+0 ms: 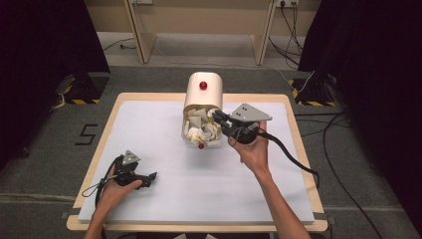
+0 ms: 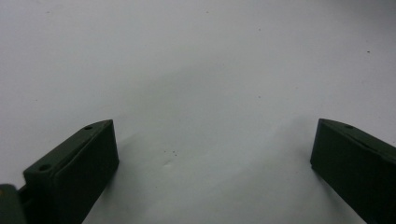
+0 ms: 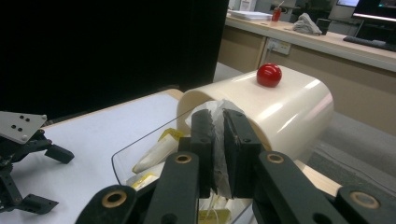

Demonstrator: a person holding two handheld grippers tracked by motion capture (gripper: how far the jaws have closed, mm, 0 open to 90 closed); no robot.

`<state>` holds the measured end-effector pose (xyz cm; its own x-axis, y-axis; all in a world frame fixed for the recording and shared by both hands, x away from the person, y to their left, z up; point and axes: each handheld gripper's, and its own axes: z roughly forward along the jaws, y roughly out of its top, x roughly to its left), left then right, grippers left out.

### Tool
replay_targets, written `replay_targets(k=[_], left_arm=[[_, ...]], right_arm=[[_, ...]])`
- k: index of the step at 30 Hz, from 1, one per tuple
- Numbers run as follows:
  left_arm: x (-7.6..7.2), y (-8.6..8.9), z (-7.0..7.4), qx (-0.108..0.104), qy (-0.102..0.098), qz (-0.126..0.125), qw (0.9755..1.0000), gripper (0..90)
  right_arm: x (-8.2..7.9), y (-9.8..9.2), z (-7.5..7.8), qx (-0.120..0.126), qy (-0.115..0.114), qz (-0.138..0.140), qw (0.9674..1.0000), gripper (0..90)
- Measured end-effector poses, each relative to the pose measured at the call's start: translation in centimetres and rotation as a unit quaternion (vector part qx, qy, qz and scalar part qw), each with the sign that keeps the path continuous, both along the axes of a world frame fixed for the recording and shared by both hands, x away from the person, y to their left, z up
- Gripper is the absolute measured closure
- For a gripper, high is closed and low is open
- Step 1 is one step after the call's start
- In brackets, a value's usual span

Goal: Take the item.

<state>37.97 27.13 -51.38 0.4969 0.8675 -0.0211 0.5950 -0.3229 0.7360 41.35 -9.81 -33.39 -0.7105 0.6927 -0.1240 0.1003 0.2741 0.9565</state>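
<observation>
A cream, round-topped box (image 1: 203, 94) with a red knob (image 1: 203, 85) lies at the back middle of the table. A clear tray (image 1: 188, 141) in front of it holds several white and yellow sachets (image 1: 200, 130). My right gripper (image 1: 215, 117) hovers over the tray's right side. In the right gripper view this gripper (image 3: 218, 119) is shut on a white sachet (image 3: 211, 106), lifted in front of the box (image 3: 285, 109). My left gripper (image 1: 151, 178) rests at the front left of the table. Its jaws stand open over the bare white mat in the left gripper view (image 2: 212, 158).
A white mat (image 1: 164, 194) covers the wooden table (image 1: 303, 149). Cables trail off the right edge onto the floor. Dark curtains hang on both sides, and wooden legs stand behind the table. The right gripper view also takes in the left gripper (image 3: 46, 179), low on the mat.
</observation>
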Motion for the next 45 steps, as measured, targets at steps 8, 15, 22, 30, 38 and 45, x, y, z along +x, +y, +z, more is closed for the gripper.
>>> replay_targets(k=[8, 15, 22, 30, 38, 45], left_arm=[[0.0, 0.0, 0.0, 0.000, 0.000, 0.000, 1.0000, 0.0], [0.0, 0.0, 0.0, 0.000, 0.000, 0.000, 1.0000, 0.0], [0.0, 0.0, 0.0, -0.001, 0.000, 0.000, 1.0000, 0.0], [0.0, 0.0, 0.0, 0.000, 0.000, 0.000, 1.0000, 0.0], [0.0, 0.0, 0.0, 0.001, 0.000, 0.000, 1.0000, 0.0], [0.0, 0.0, 0.0, -0.001, 0.000, 0.000, 1.0000, 0.0]], right_arm=[[-0.2, -1.2, 0.6, 0.006, -0.003, -0.010, 0.9999, 83.1], [-0.1, -3.2, 0.5, 0.007, 0.000, -0.030, 0.9995, 83.1], [0.0, -4.7, -0.1, 0.003, 0.008, -0.046, 0.9989, 83.1], [0.4, -6.2, -1.3, -0.005, 0.023, -0.065, 0.9976, 83.0], [1.2, -7.1, -2.8, -0.012, 0.042, -0.078, 0.9960, 83.0], [2.0, -7.6, -4.1, -0.019, 0.060, -0.087, 0.9942, 83.1]])
